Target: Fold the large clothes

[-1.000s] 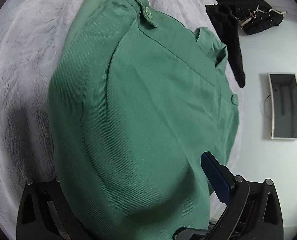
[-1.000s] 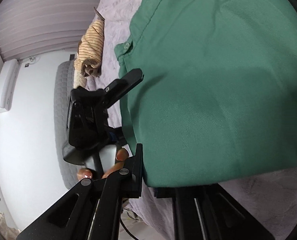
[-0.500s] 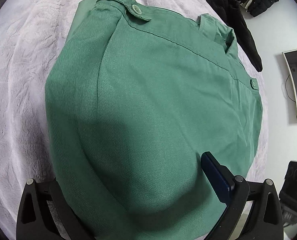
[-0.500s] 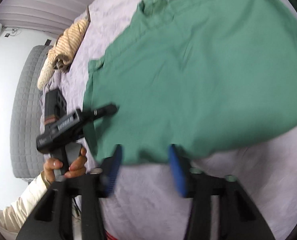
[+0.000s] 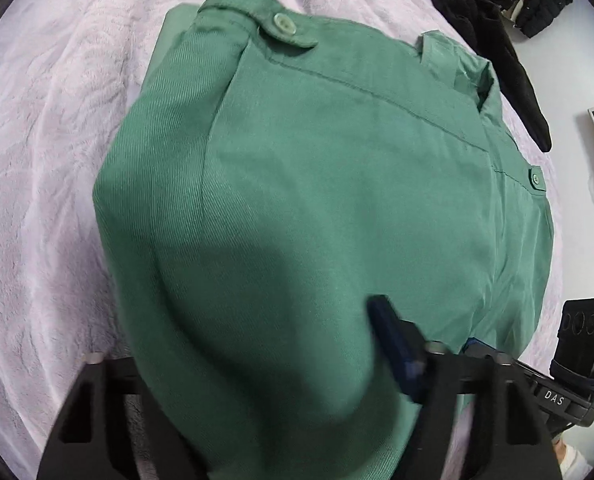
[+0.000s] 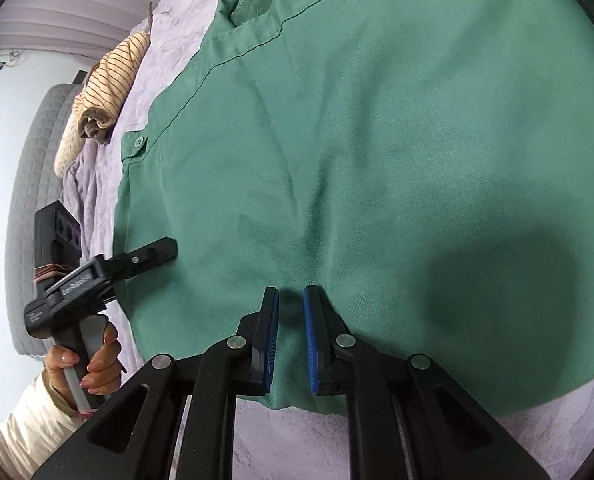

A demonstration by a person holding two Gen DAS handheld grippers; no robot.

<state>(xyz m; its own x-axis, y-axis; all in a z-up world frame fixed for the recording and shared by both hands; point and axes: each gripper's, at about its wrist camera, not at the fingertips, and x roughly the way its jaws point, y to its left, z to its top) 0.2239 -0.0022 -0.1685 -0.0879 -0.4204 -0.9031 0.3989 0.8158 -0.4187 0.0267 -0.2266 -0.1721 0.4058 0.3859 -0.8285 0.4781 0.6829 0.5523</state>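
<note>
One finger (image 5: pixel 105 408) hidden under shirt (image 5: pixel 317 200)

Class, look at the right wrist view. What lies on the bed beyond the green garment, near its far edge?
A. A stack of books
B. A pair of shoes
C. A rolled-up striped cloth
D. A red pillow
C: a rolled-up striped cloth, tan with dark stripes, lies on the lilac bed cover beyond the green garment; no shoes, books or red pillow appear.
</note>
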